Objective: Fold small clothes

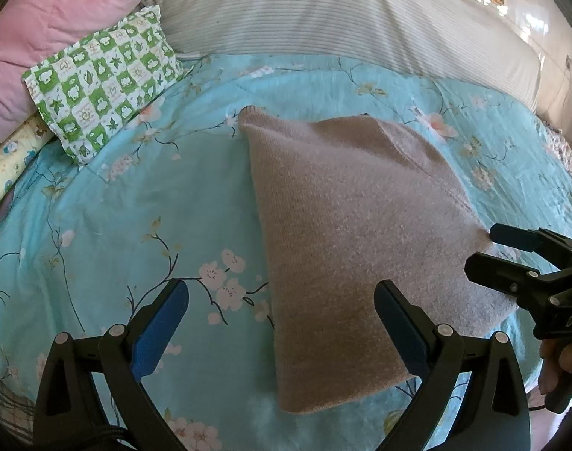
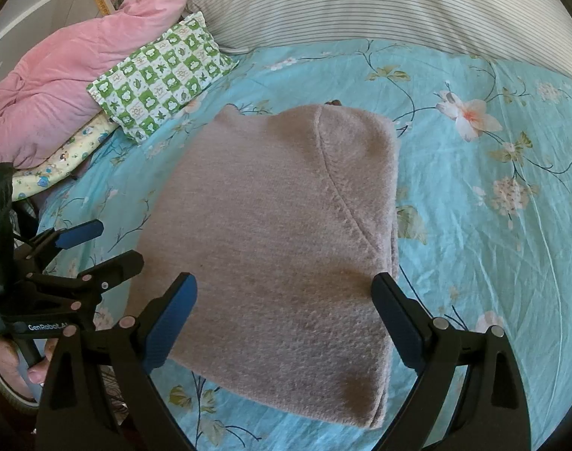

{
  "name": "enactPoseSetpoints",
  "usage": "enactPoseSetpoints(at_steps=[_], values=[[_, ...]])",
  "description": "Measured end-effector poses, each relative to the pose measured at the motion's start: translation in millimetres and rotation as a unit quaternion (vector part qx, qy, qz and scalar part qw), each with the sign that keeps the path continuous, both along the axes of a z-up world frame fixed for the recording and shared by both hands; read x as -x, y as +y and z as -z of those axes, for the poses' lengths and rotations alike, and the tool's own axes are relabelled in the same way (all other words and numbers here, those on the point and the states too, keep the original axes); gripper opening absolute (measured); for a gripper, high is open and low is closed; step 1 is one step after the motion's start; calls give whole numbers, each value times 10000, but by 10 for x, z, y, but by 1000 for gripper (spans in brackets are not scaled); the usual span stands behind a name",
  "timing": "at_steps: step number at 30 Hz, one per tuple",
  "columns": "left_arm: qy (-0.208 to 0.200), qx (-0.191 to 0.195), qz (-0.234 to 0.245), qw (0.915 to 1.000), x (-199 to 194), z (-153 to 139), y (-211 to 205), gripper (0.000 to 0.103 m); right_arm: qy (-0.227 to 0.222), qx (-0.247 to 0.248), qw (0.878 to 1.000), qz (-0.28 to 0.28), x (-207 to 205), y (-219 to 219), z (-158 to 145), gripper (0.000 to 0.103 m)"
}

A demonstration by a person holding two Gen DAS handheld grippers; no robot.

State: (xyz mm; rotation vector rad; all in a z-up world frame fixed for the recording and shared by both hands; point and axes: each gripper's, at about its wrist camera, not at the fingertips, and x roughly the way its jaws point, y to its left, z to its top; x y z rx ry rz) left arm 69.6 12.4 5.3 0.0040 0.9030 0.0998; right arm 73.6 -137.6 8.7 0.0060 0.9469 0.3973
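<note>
A folded beige knit sweater lies flat on the blue floral bedsheet. My left gripper hovers open over the sweater's near left edge; one finger is above the sheet, the other above the knit. From the right wrist view the left gripper sits beside the sweater's left side, jaws apart. My right gripper is open wide above the sweater's near edge, holding nothing. In the left wrist view the right gripper reaches the sweater's right side.
A green checkered pillow lies at the back left, against a pink quilt. A large striped cushion runs along the far side. A yellow printed cloth lies at the left edge.
</note>
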Motion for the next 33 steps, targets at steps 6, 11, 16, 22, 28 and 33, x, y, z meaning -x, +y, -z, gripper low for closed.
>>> enactPoseSetpoints(at_steps=[6, 11, 16, 22, 28, 33], values=[[-10, 8, 15, 10000, 4, -12, -7, 100, 0, 1, 10000, 4, 2, 4, -4, 94], [8, 17, 30, 10000, -1, -13, -1, 100, 1, 0, 10000, 6, 3, 5, -6, 94], [7, 16, 54, 10000, -6, -24, -13, 100, -1, -3, 10000, 9, 7, 14, -9, 94], [1, 1, 62, 10000, -10, -23, -17, 100, 1, -8, 10000, 10, 9, 16, -14, 94], [3, 3, 65, 10000, -8, -20, -16, 100, 4, -27, 10000, 1, 7, 35, -21, 94], [0, 2, 74, 10000, -10, -20, -15, 100, 5, -29, 10000, 7, 14, 53, -27, 94]])
